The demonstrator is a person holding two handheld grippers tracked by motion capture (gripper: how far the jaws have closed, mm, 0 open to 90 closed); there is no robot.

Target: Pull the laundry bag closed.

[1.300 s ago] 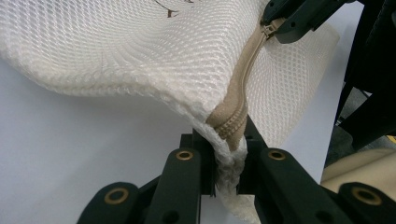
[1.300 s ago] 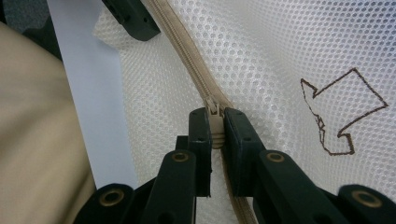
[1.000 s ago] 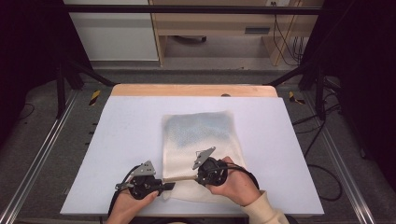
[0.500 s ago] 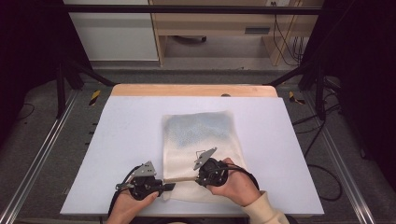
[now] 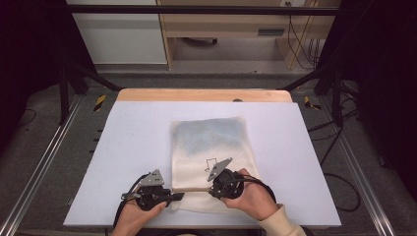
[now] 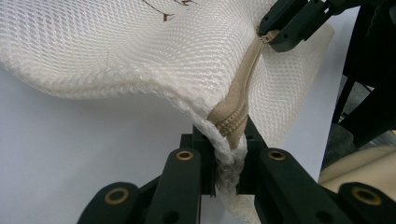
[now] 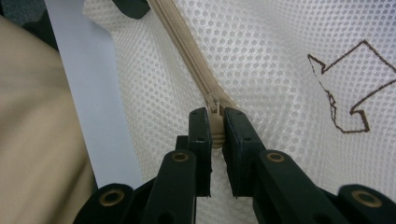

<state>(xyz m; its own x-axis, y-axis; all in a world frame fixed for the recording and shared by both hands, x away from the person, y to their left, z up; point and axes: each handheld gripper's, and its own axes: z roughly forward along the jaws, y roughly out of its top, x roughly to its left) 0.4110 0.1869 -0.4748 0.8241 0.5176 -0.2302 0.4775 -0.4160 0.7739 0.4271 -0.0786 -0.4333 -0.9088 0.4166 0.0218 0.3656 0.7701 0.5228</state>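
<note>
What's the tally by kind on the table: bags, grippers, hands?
Mesh bag: 1, cream, tan zipper
Grippers: 2, left gripper on the bag's corner, right gripper on the zipper pull
Hands: 2, left hand, right hand
Total: 5

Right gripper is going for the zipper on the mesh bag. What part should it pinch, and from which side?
Pinch the small tan zipper pull, coming along the zipper line from the closed side. It stands up from the flat mesh bag, so the right gripper closes across it while the left gripper clamps the bag's end.
</note>
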